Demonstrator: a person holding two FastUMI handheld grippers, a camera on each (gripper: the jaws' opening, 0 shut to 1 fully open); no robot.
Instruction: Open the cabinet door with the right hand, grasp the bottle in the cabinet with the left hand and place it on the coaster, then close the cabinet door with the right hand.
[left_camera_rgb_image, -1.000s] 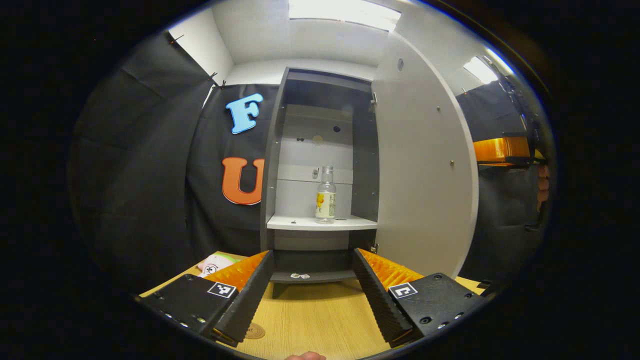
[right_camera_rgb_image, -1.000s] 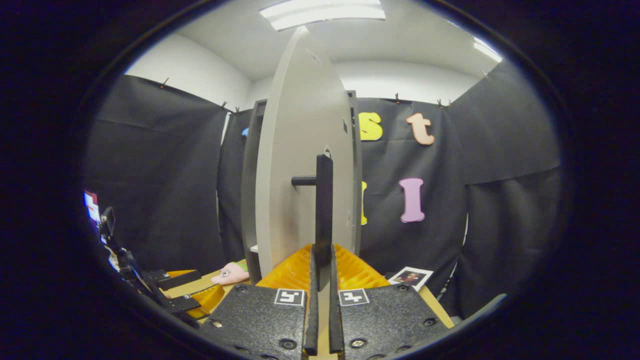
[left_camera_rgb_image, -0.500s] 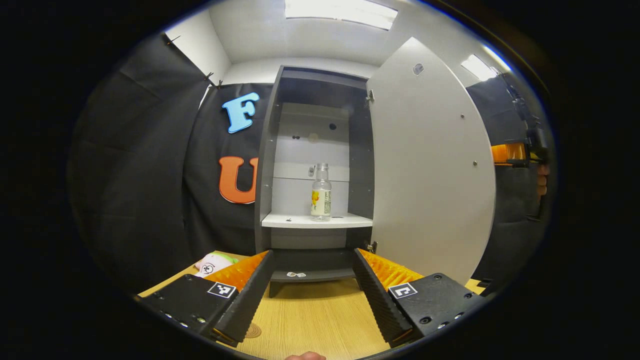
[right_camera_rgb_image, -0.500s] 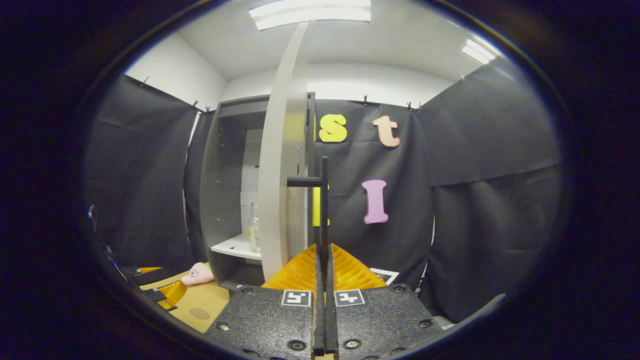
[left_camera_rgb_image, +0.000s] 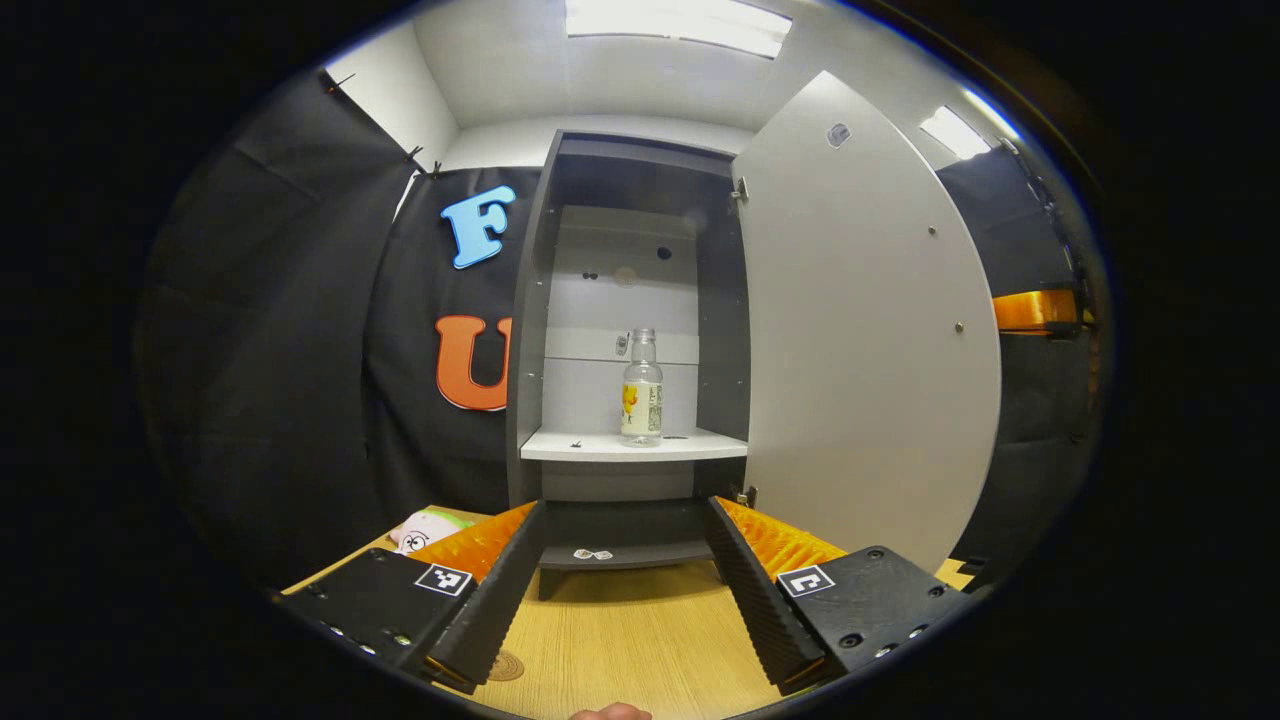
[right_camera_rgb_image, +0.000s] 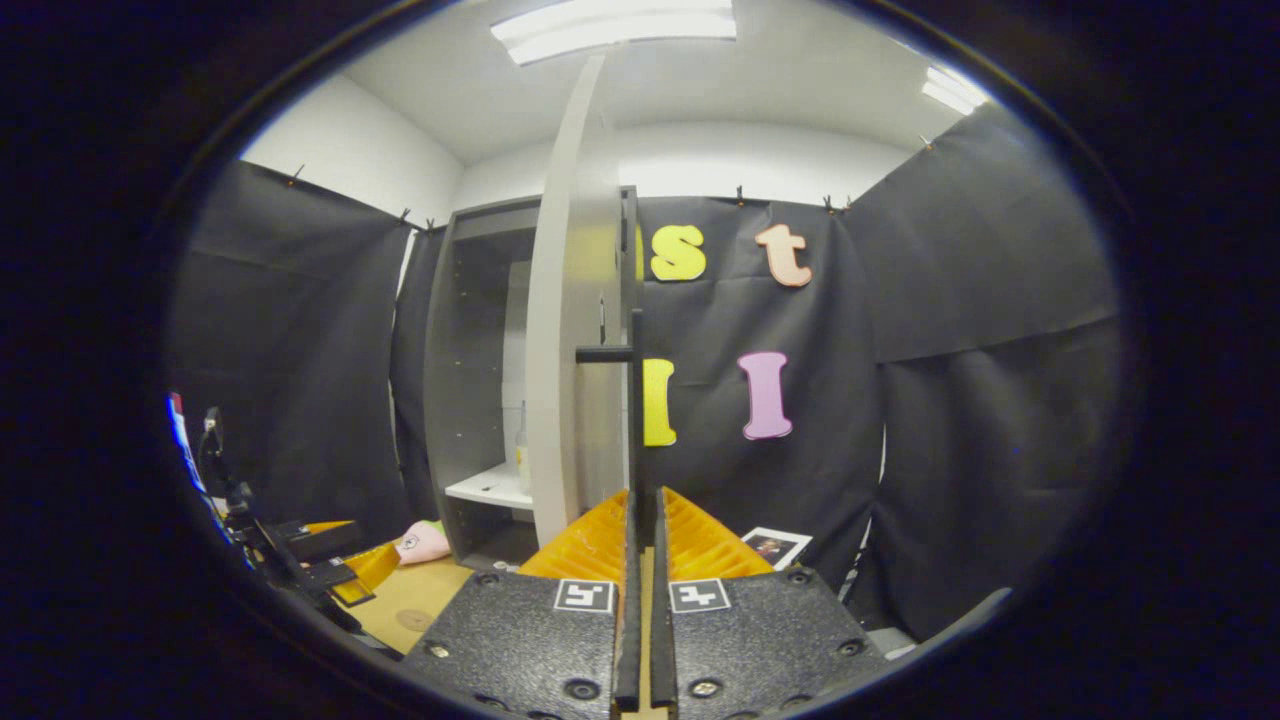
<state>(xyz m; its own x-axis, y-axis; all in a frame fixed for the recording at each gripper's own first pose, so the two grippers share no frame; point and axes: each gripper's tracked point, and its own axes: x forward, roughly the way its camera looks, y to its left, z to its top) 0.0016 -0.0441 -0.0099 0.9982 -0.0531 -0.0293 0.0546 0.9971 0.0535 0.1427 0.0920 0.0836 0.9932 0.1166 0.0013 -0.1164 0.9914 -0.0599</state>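
Since a second earlier the cabinet door had swung wider, filling the frame's right half. The right gripper, level at bottom centre, stayed clamped on the thin dark bar handle. The left gripper hung wide apart, empty, over the wood-grain table. The clear bottle stood upright mid-frame on the pale shelf; the round coaster lay bottom left.

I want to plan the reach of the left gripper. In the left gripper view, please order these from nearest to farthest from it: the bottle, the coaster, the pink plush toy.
1. coaster: on the table, just beside the left gripper's fingers.
2. pink plush toy: on the table, farther back at left.
3. bottle: upright on the cabinet shelf, straight ahead.
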